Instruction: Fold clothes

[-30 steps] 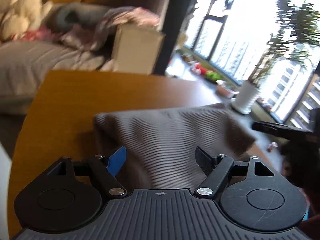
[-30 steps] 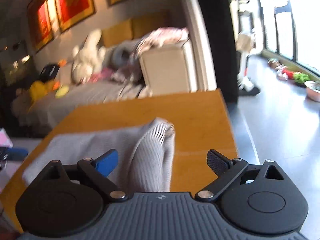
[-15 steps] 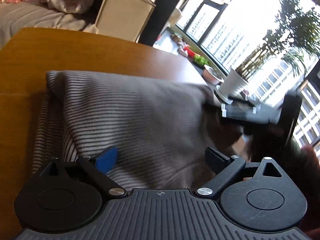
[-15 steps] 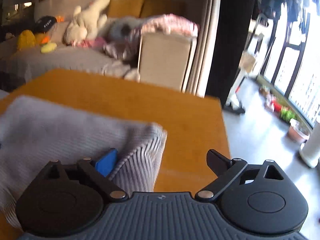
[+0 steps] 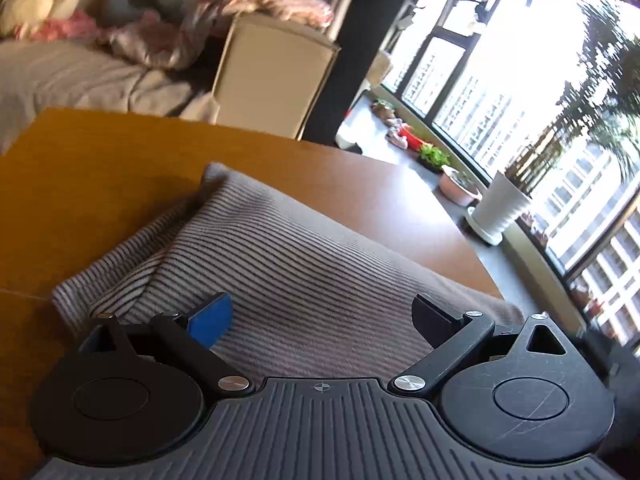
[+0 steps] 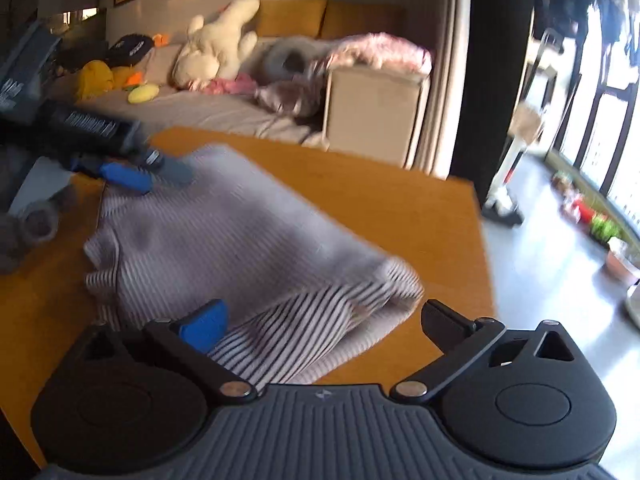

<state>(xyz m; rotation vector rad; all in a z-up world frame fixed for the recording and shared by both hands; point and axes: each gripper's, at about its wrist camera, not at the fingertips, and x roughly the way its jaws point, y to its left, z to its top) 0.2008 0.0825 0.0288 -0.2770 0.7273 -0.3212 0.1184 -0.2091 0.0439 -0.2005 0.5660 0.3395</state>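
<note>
A grey striped garment (image 5: 304, 264) lies folded on the wooden table (image 5: 100, 168). My left gripper (image 5: 322, 320) hovers low over its near part, jaws wide and nothing pinched between the blue and black fingers. In the right wrist view the same garment (image 6: 224, 236) spreads out ahead, with its striped folded corner just beyond my right gripper (image 6: 324, 322). That gripper's jaws are opening and the pads touch no cloth. The left gripper (image 6: 152, 170) shows at the garment's far left corner in that view, open.
The table's right edge (image 6: 484, 248) drops to a grey floor. Behind the table stand a sofa (image 6: 224, 108) with a white plush toy (image 6: 216, 48) and a beige box (image 6: 372, 116). A white plant pot (image 5: 500, 212) and small planters line the window.
The right gripper has left the left wrist view. In the right wrist view the garment now lies farther ahead, free of the blue finger, and the left gripper has come into sight at upper left.
</note>
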